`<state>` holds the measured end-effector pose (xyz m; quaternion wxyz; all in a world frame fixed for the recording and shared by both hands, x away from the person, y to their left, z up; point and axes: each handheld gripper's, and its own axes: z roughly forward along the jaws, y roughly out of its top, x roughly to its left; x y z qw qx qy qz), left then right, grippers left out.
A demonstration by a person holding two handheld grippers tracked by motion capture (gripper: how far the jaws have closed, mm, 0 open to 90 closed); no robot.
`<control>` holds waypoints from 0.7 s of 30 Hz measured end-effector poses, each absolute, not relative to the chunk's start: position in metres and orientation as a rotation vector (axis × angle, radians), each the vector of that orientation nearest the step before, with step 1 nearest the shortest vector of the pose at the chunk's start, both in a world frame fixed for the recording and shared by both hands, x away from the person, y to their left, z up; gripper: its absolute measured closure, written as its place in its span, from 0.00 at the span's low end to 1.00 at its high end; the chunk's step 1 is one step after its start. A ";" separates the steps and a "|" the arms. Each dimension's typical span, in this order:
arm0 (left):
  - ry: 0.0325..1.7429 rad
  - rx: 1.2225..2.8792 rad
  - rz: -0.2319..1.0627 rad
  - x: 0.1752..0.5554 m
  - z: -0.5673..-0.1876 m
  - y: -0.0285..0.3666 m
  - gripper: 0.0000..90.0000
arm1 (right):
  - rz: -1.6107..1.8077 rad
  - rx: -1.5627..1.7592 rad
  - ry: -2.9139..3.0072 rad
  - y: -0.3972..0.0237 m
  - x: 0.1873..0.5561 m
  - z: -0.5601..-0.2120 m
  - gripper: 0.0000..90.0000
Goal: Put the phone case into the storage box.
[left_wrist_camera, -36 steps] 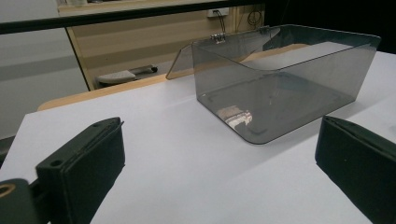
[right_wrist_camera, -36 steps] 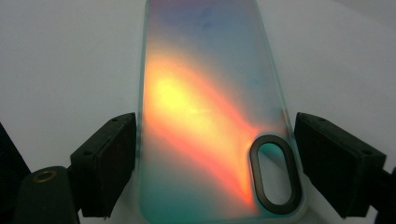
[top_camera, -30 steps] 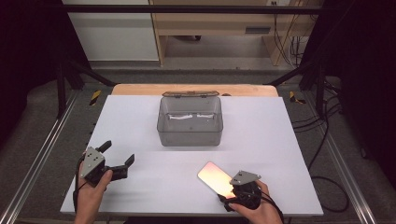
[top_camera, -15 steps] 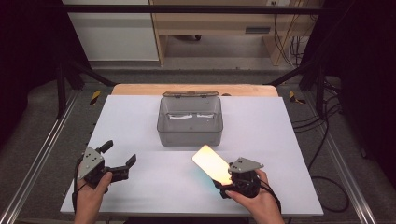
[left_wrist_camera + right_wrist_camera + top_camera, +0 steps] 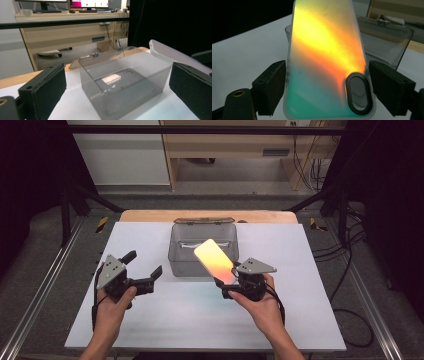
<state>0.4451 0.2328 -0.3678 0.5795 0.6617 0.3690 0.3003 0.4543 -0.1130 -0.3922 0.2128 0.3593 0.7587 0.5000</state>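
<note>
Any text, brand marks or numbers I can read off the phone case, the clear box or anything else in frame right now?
None readable.
Phone case, held in the right gripper: iridescent back, no lettering or logo seen.
Clear box: a pale patch like a label on its bottom, too blurred to read.
Monitors on the desk behind: screen content too small to read.
Left gripper: no markings seen.

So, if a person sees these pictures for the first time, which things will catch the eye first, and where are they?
The glowing orange and yellow phone case stands out first, held in the right claw and tilted toward the clear plastic box at the middle of the white table. The left claw is open and holds nothing, at the box's left.
</note>
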 end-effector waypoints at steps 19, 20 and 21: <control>0.834 1.509 0.560 0.466 -0.345 0.151 0.07 | 1.664 1.115 1.825 -0.121 0.464 -0.400 0.20; 0.844 1.491 0.531 0.467 -0.348 0.144 0.10 | 1.671 1.125 1.813 -0.123 0.464 -0.400 0.20; 0.850 1.487 0.518 0.468 -0.350 0.139 0.12 | 1.676 1.130 1.805 -0.123 0.463 -0.399 0.20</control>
